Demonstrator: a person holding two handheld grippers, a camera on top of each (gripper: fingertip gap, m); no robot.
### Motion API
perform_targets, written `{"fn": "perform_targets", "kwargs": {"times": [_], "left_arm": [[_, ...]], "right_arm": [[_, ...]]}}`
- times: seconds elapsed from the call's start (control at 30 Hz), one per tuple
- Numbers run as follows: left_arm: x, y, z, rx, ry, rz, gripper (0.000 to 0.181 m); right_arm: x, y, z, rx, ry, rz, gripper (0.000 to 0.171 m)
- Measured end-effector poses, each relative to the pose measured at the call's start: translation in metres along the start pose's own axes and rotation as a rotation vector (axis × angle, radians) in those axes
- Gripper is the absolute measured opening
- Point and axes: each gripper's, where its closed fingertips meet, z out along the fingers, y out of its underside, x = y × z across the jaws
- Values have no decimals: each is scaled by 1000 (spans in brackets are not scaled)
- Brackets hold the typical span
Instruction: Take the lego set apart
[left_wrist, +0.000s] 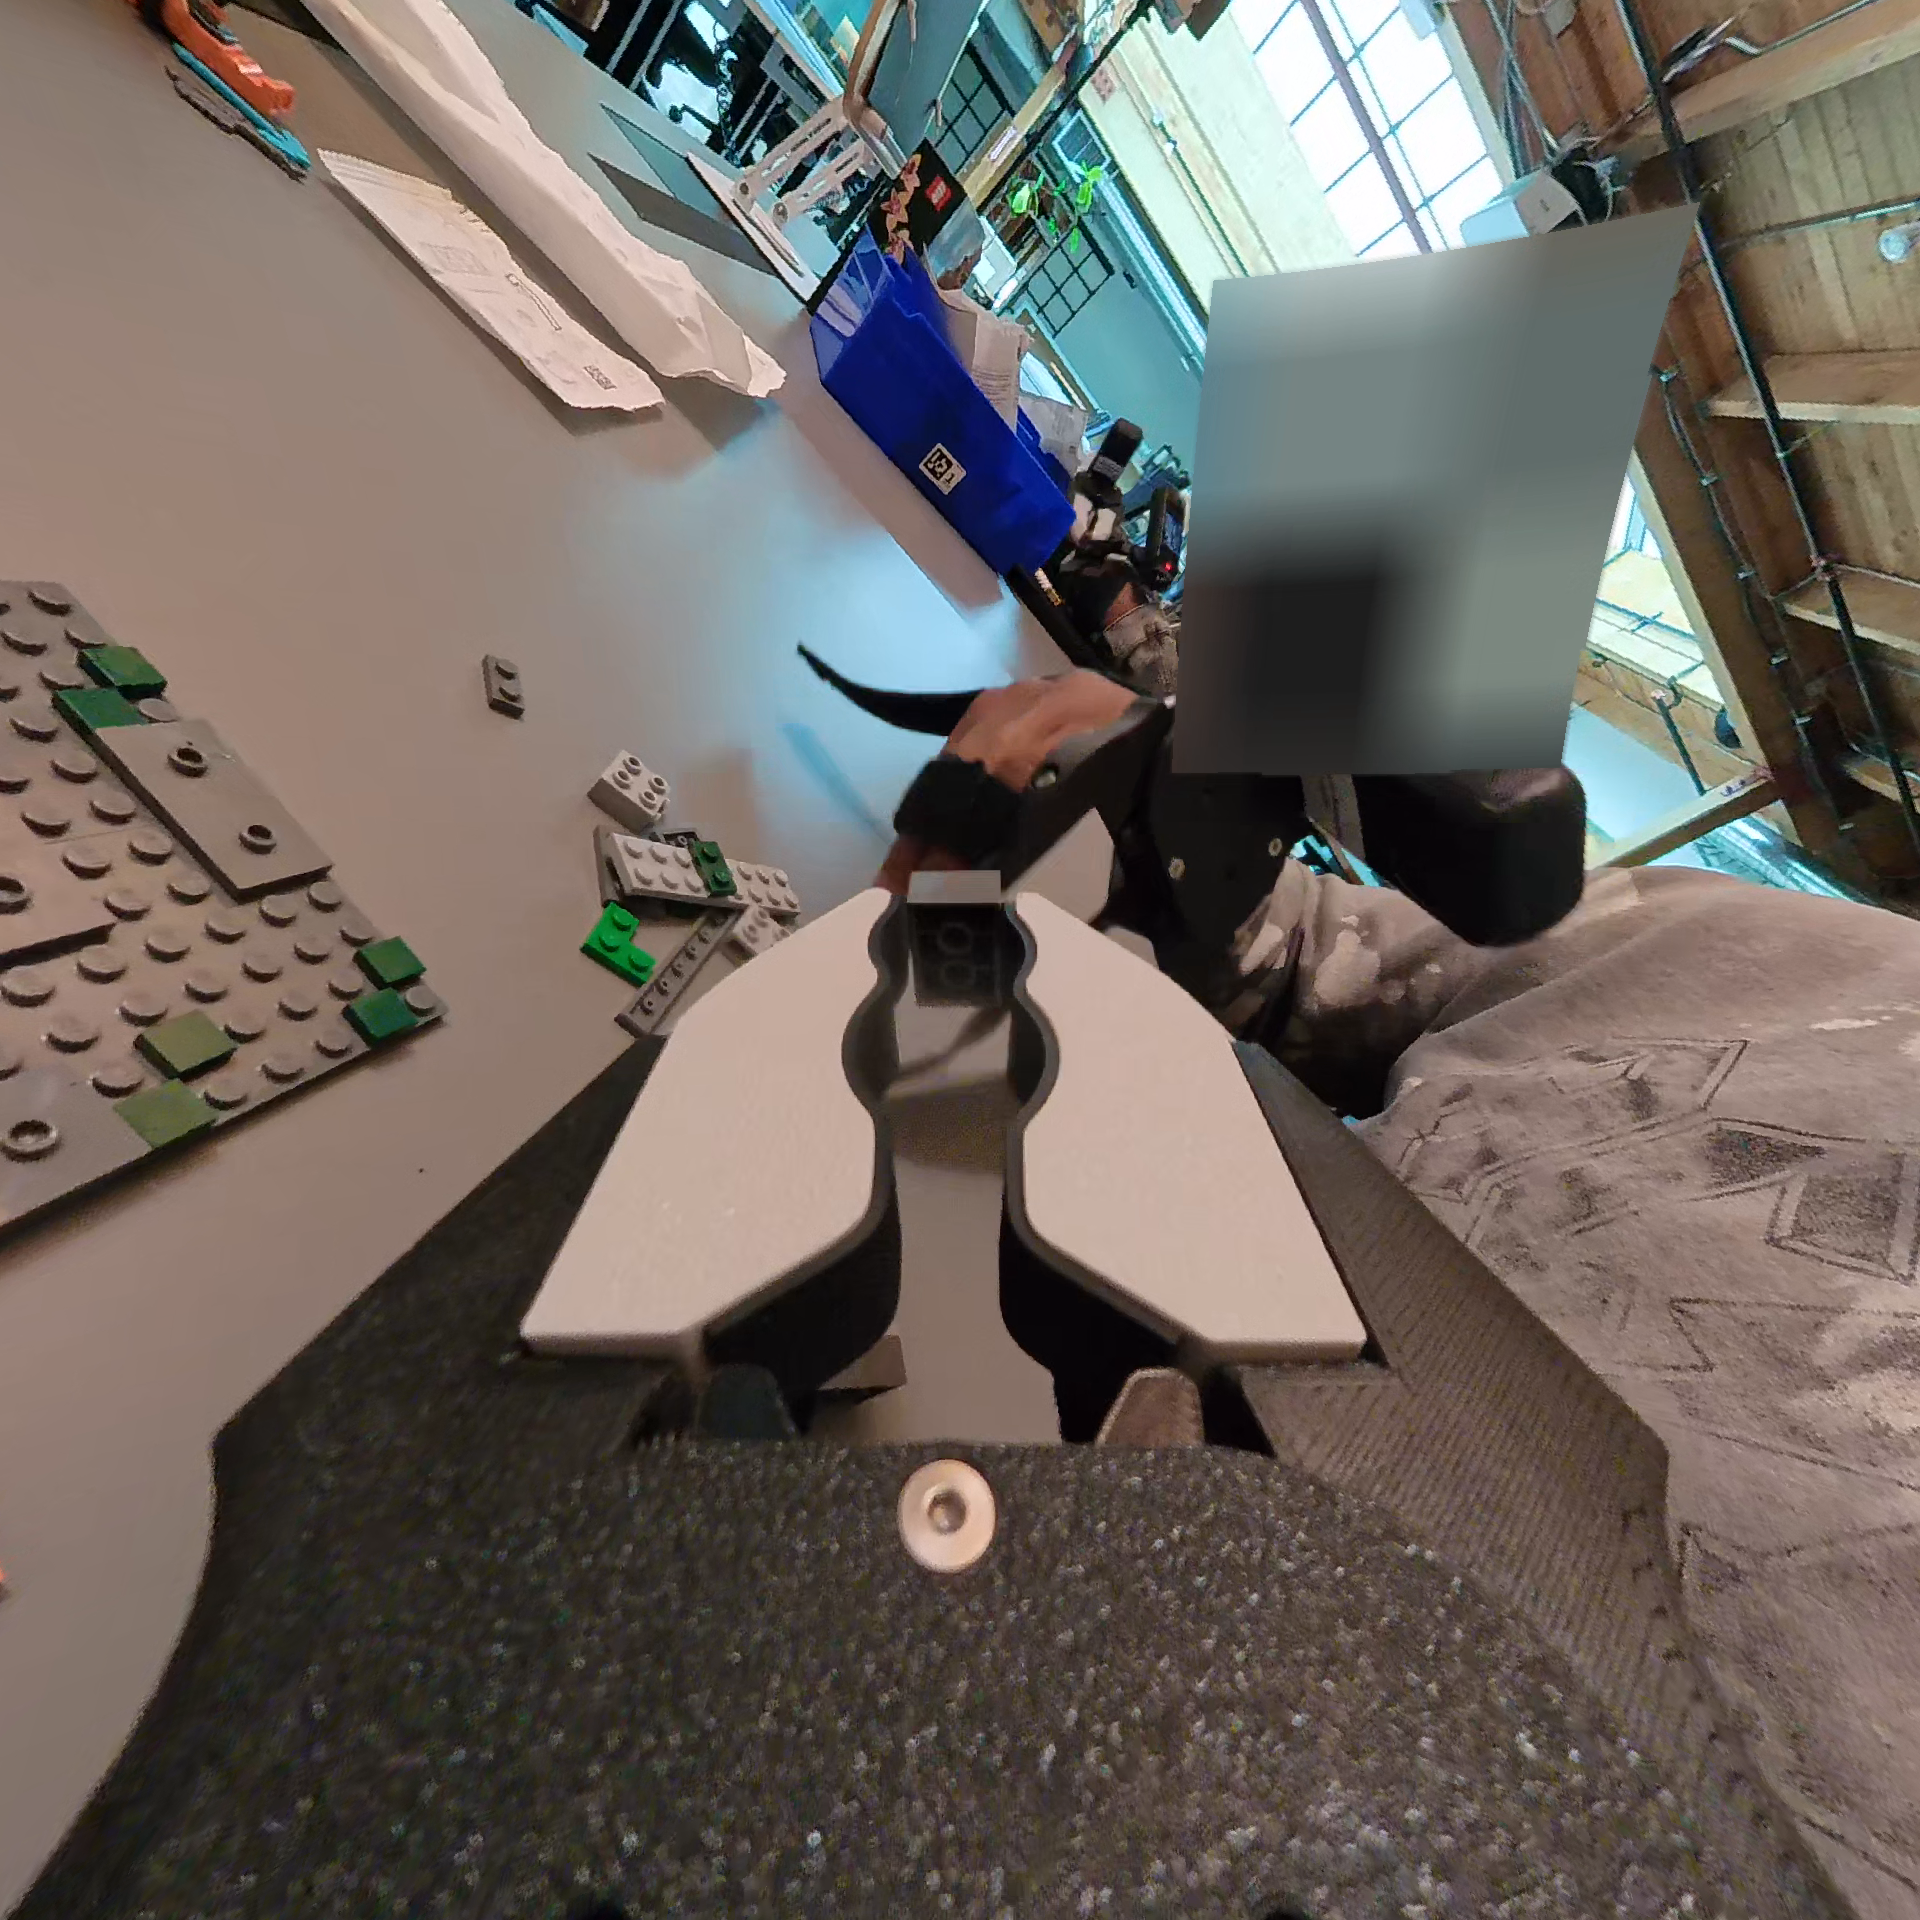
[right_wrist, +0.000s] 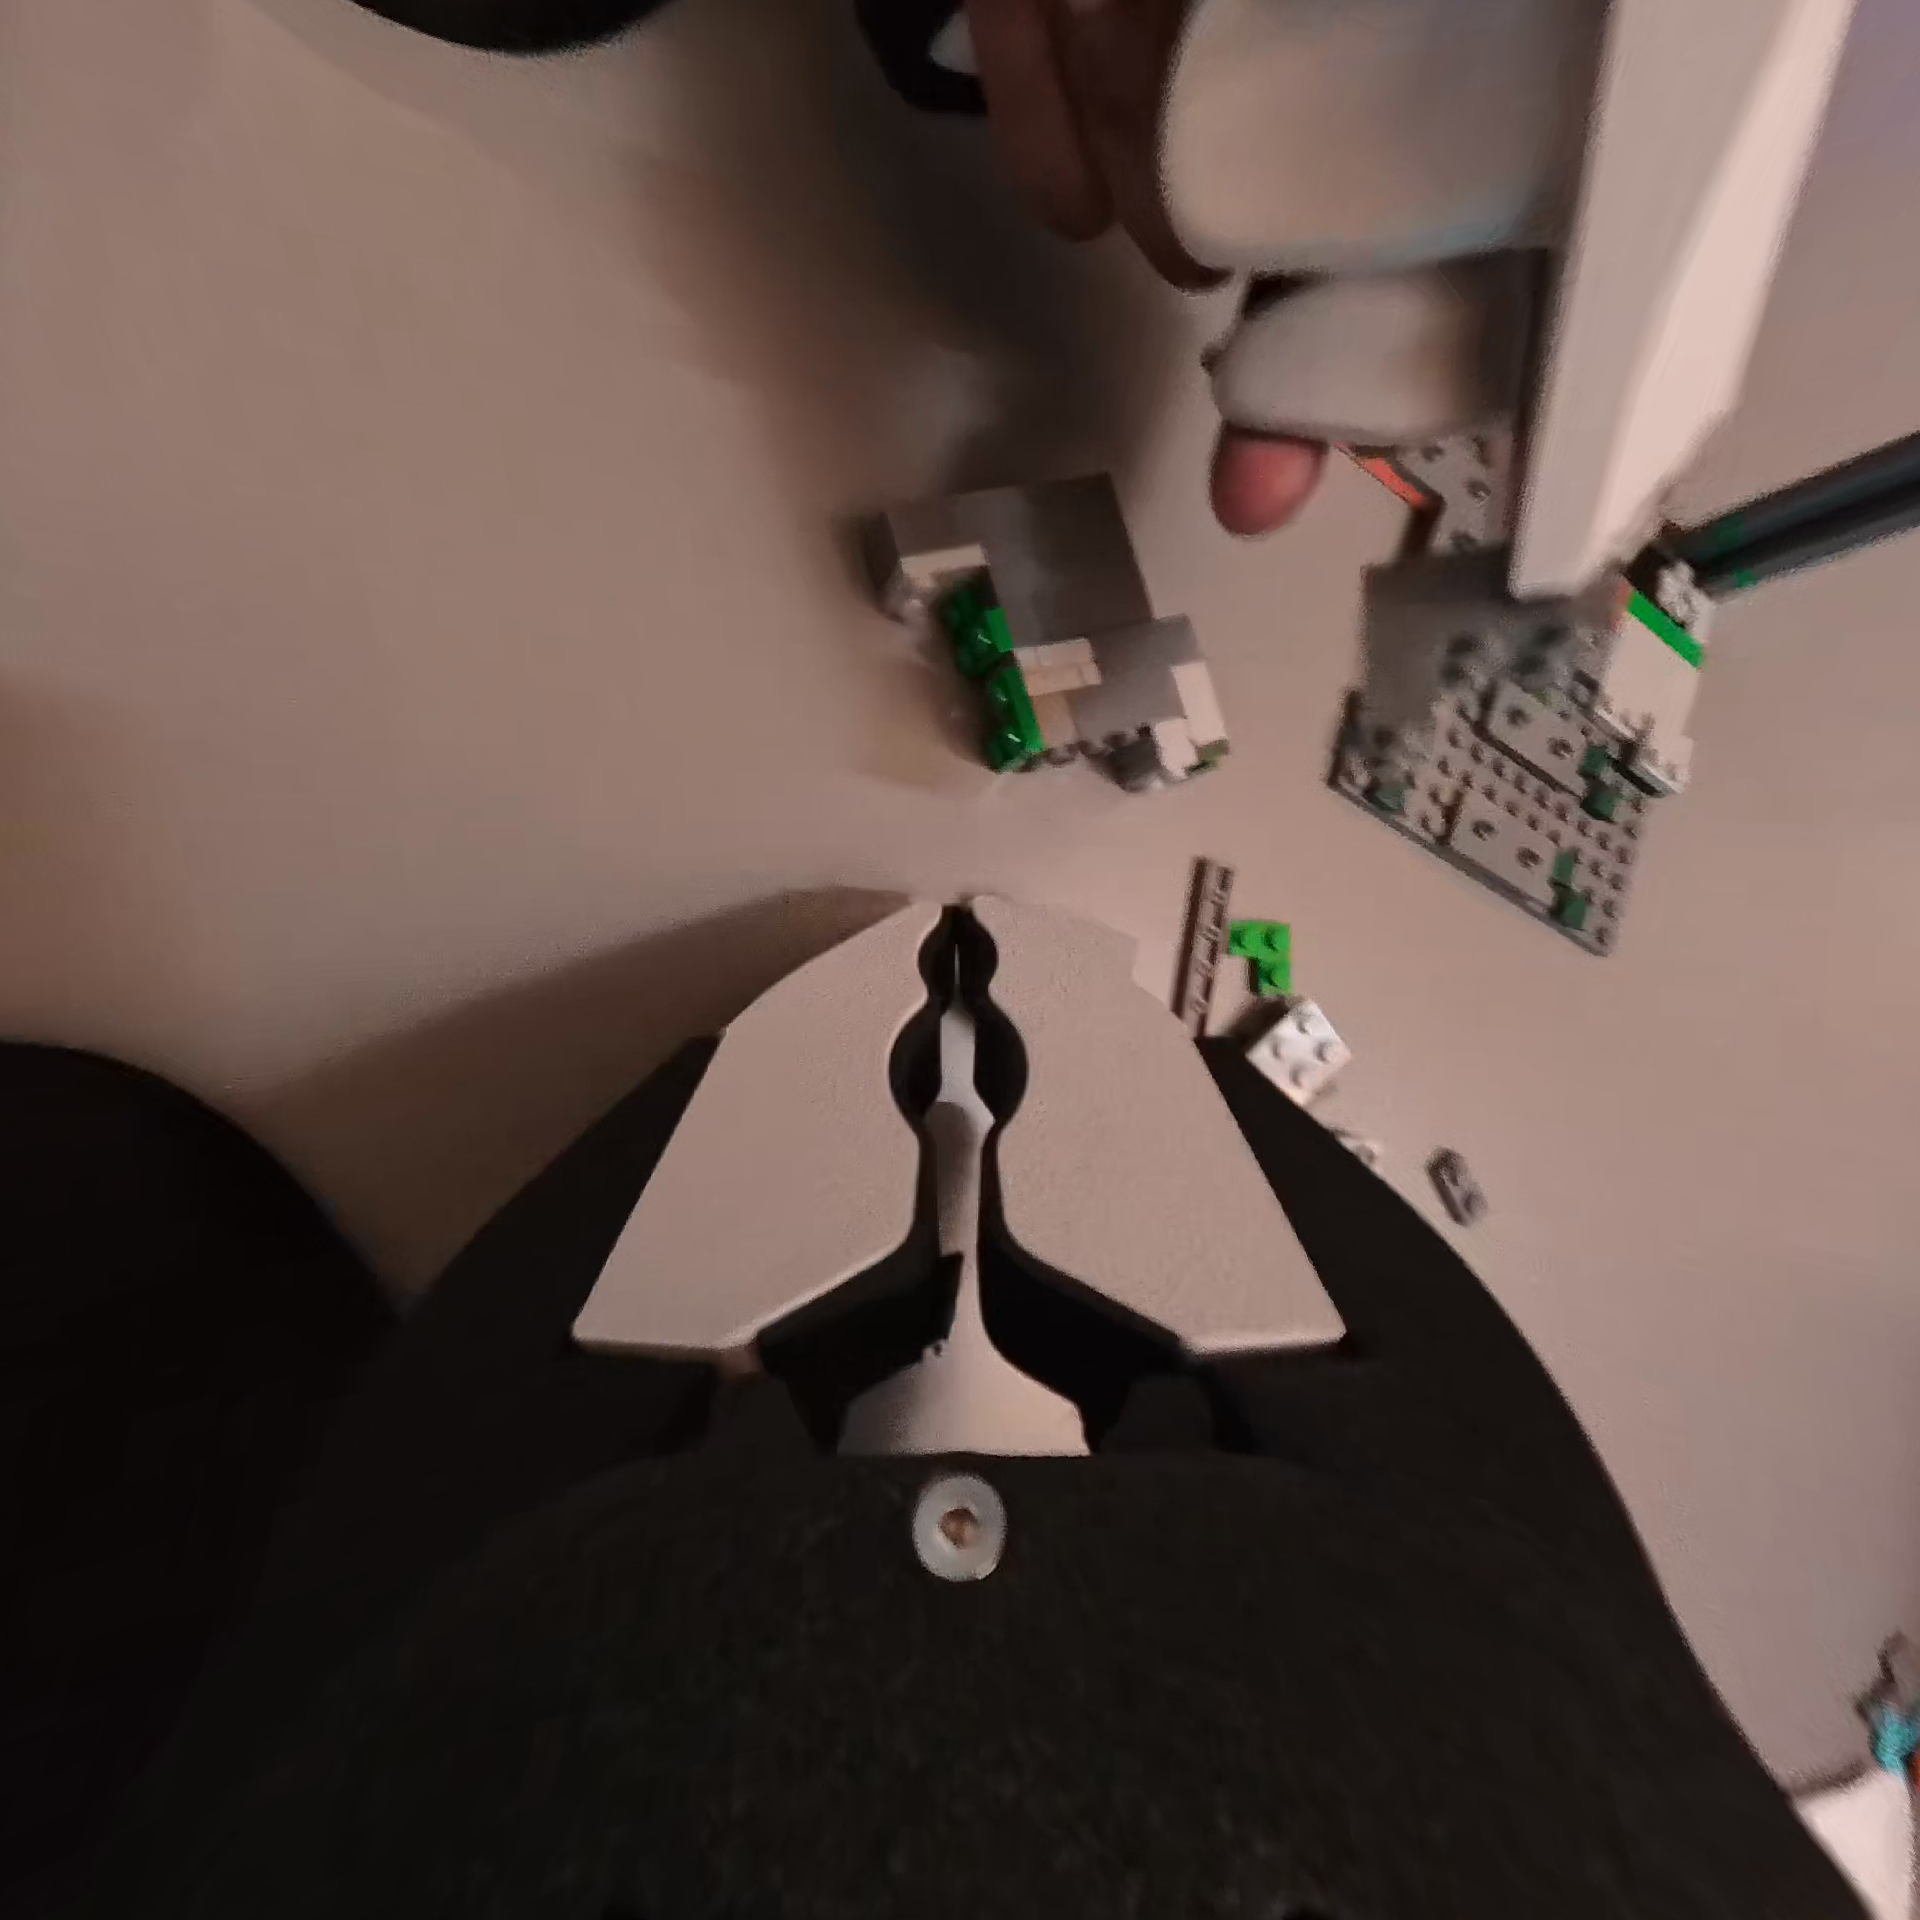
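Observation:
In the left wrist view my left gripper (left_wrist: 954, 940) is shut on a small dark grey brick (left_wrist: 952, 961), held up off the table. A grey baseplate (left_wrist: 156, 935) with green tiles lies at the left. A pile of loose grey and green pieces (left_wrist: 686, 883) lies beside it. In the right wrist view my right gripper (right_wrist: 958, 914) is shut with nothing between its tips, above the table. Ahead of it lies a grey, white and green built chunk (right_wrist: 1049, 634). The baseplate (right_wrist: 1507, 790) is at the right, and the picture is blurred.
A blue bin (left_wrist: 935, 416) and paper sheets (left_wrist: 540, 260) lie farther back on the grey table. A bright green corner plate (right_wrist: 1262, 951), a light grey brick (right_wrist: 1299, 1049) and a grey strip (right_wrist: 1205, 951) lie right of my right gripper. A person's grey sleeve (left_wrist: 1662, 1143) is at the right. Some 9 cm of space lies between my two pairs of fingers.

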Motion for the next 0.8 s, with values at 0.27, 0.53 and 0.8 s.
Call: {"fn": "perform_targets", "kwargs": {"times": [0.27, 0.53, 0.8], "left_arm": [[2, -1, -2, 1, -3, 16, 16], [2, 0, -3, 5, 1, 10, 16], [10, 3, 4, 2, 58, -34, 16]], "right_arm": [[79, 33, -19, 28, 276, 192, 1], [67, 12, -28, 220, 147, 264, 45], [41, -47, -32, 349, 167, 43, 35]]}}
